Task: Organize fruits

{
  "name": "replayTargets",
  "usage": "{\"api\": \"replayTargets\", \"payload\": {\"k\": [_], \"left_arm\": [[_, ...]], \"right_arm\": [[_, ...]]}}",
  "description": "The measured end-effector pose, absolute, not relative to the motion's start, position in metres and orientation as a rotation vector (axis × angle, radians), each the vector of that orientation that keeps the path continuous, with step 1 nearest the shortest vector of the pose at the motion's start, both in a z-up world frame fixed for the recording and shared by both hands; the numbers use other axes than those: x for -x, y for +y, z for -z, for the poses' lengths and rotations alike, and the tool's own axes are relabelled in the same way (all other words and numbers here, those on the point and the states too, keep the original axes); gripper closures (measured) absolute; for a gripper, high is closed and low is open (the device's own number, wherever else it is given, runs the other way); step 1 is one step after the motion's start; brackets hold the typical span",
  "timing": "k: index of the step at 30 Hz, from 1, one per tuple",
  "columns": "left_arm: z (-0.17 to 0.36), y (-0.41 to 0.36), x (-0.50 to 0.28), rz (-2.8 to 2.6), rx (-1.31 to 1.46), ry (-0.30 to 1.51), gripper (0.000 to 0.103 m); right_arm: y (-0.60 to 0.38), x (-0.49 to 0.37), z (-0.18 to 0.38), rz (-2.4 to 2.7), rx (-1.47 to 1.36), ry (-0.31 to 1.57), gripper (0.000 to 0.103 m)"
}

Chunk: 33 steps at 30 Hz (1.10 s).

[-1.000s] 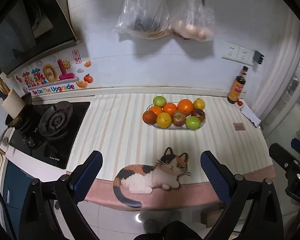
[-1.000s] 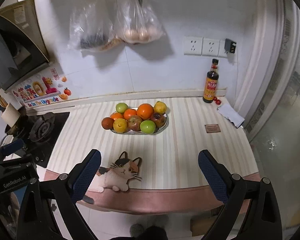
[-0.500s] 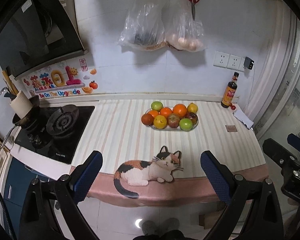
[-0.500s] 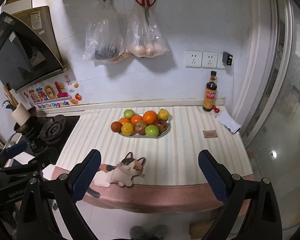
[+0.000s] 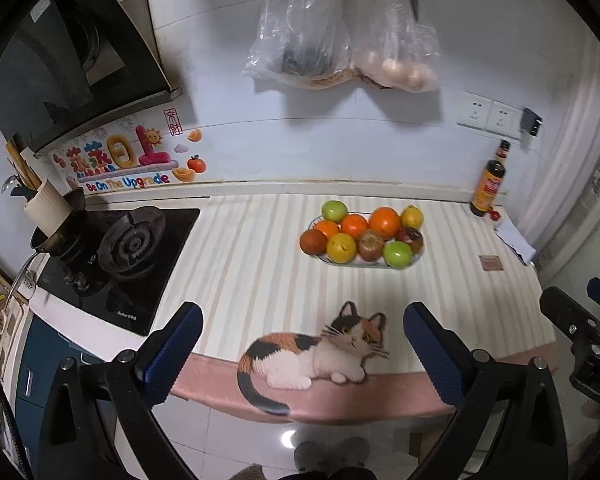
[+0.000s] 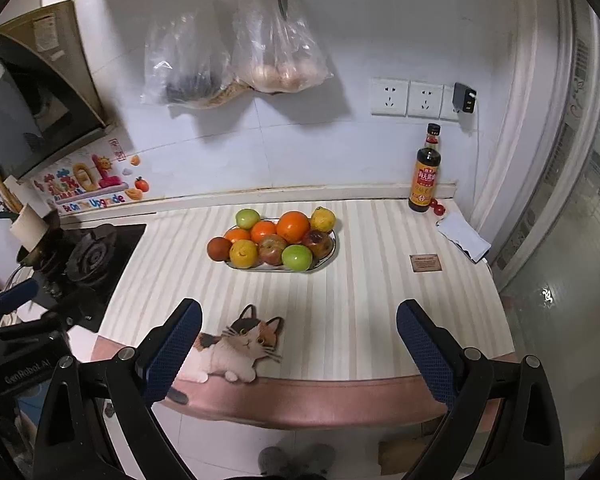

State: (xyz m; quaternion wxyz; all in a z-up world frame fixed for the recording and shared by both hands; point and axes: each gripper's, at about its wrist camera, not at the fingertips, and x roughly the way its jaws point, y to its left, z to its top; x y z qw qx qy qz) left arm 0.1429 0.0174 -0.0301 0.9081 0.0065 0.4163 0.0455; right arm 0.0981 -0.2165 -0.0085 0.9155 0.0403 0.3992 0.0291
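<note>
An oval plate (image 5: 419,255) (image 6: 327,261) stands on the striped counter, piled with several fruits: oranges (image 5: 385,222) (image 6: 293,226), green apples (image 5: 397,254) (image 6: 297,257), a lemon (image 5: 412,216) (image 6: 323,219), reddish apples (image 5: 370,245) and a brown fruit (image 5: 313,241) (image 6: 219,248). My left gripper (image 5: 302,354) is open and empty, well in front of the counter's edge. My right gripper (image 6: 298,354) is open and empty, also short of the counter. Both are far from the plate.
A gas stove (image 5: 132,240) is at the left with a pot and utensils (image 5: 50,216). A sauce bottle (image 6: 426,176), folded paper (image 6: 464,236) and a small card (image 6: 425,262) lie at the right. Plastic bags (image 6: 240,56) and scissors hang on the wall. A cat picture (image 5: 320,354) decorates the cloth's front edge.
Both grippers pulled back from the counter, then came in closer again. The jaws stayed open. The fruits have not moved.
</note>
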Motion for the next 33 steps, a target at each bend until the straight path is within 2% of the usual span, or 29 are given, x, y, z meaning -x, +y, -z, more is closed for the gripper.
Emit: {"api": "replayTargets", "payload": {"k": [14, 33], "left_arm": [[0.061, 0.035, -0.212, -0.150, -0.001, 0.947, 0.000], [0.075, 0.036, -0.225, -0.093, 0.012, 1.022, 0.000]], "right_arm": [[-0.215, -0.182, 0.032, -0.040, -0.071, 0.912, 0.003], [-0.214, -0.188, 0.058, -0.048, -0.083, 0.990, 0.003]]}}
